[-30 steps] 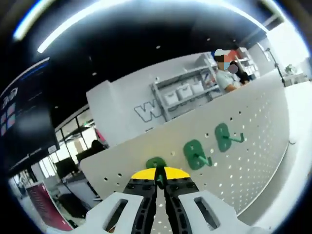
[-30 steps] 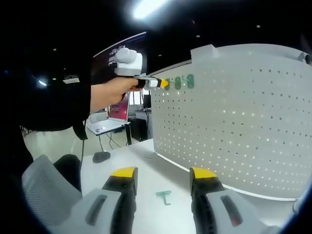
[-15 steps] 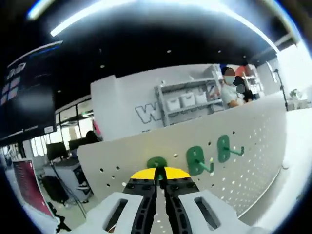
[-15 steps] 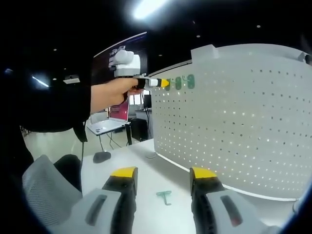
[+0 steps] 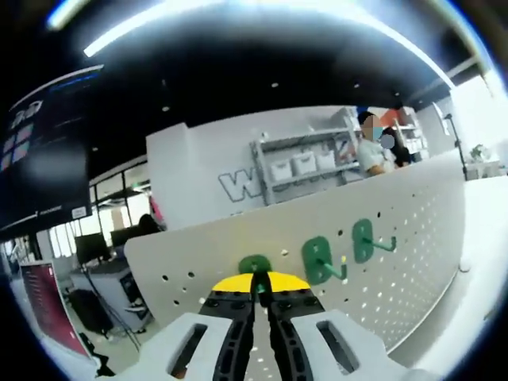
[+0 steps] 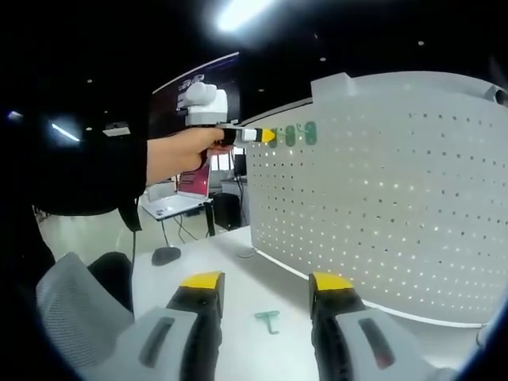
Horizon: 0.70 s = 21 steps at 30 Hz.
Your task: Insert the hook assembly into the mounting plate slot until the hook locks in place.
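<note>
While L tool point(image 5: 260, 295) pinches green hook point(image 5: 255, 267) at pegboard point(image 5: 413, 238) top, R tool point(image 6: 266, 298) hangs spread above spare hook point(image 6: 268, 320) on worktop point(image 6: 222, 262).

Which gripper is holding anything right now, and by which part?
The left gripper pinches a green hook by its prong against the pegboard. The right gripper is open, holding nothing.

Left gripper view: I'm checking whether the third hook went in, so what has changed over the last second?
The left gripper levelled out from its earlier roll, jaws shut on a green hook at the pegboard. Whether the hook went further in cannot be told. Unchanged: two hooks on the board, the right gripper open, a spare hook on the table.
</note>
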Each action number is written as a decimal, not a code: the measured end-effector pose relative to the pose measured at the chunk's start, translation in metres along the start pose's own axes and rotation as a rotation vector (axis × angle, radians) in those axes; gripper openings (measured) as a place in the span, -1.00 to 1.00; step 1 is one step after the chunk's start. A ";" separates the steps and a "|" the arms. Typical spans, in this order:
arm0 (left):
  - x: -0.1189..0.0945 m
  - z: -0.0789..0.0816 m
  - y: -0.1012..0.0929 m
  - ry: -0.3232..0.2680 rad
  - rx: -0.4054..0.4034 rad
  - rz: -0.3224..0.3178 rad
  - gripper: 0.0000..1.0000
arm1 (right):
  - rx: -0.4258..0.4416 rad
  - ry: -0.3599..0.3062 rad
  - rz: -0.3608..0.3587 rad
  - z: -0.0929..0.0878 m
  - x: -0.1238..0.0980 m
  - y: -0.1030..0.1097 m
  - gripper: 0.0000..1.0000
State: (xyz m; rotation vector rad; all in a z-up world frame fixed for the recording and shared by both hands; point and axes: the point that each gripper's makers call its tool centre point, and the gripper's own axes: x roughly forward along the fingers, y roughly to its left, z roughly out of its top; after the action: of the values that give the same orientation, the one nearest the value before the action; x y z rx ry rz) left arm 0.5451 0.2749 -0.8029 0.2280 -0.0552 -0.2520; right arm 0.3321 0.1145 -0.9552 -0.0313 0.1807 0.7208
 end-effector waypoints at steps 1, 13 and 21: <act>0.000 0.000 0.000 0.000 0.004 -0.001 -0.90 | 0.000 0.001 0.001 0.000 0.000 0.000 -0.20; -0.002 -0.013 -0.001 0.031 0.005 -0.005 -0.86 | 0.000 0.005 0.001 -0.001 0.000 0.000 -0.20; -0.007 -0.010 0.000 0.025 0.014 -0.002 -0.78 | -0.003 0.005 0.001 -0.001 0.000 0.001 -0.20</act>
State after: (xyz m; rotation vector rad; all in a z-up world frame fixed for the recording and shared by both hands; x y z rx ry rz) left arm 0.5387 0.2787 -0.8131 0.2449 -0.0314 -0.2511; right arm 0.3315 0.1148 -0.9566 -0.0355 0.1846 0.7223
